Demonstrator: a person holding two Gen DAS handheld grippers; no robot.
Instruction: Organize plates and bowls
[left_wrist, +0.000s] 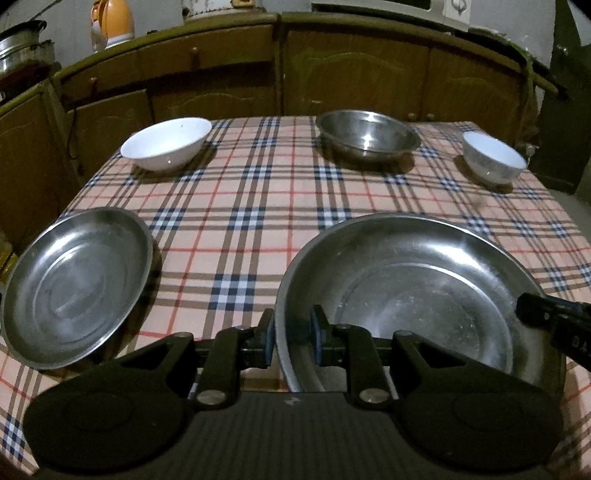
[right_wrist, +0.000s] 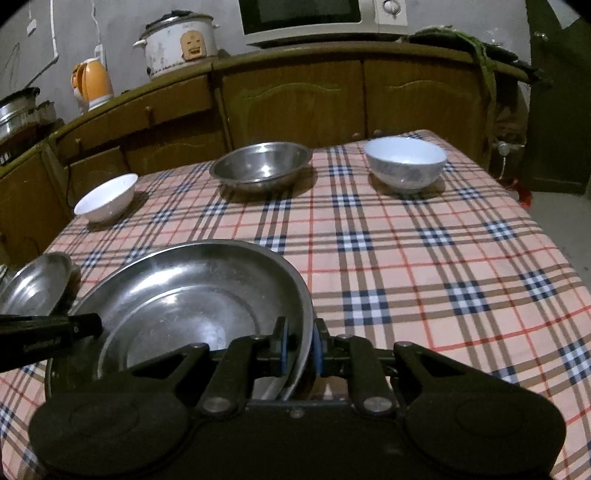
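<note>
A large steel plate (left_wrist: 424, 291) lies at the table's near edge, also in the right wrist view (right_wrist: 192, 295). My left gripper (left_wrist: 293, 338) straddles its left rim, jaws shut on it. My right gripper (right_wrist: 300, 343) is shut on its right rim. A smaller steel plate (left_wrist: 77, 284) lies to its left, seen again in the right wrist view (right_wrist: 35, 286). At the far side stand a white bowl (left_wrist: 166, 142), a steel bowl (left_wrist: 367, 134) and a second white bowl (left_wrist: 493, 157).
The table wears a plaid cloth (left_wrist: 258, 206). Wooden cabinets (right_wrist: 295, 96) run behind it, with a rice cooker (right_wrist: 177, 42), an orange kettle (right_wrist: 92, 83) and a microwave (right_wrist: 317, 18) on top.
</note>
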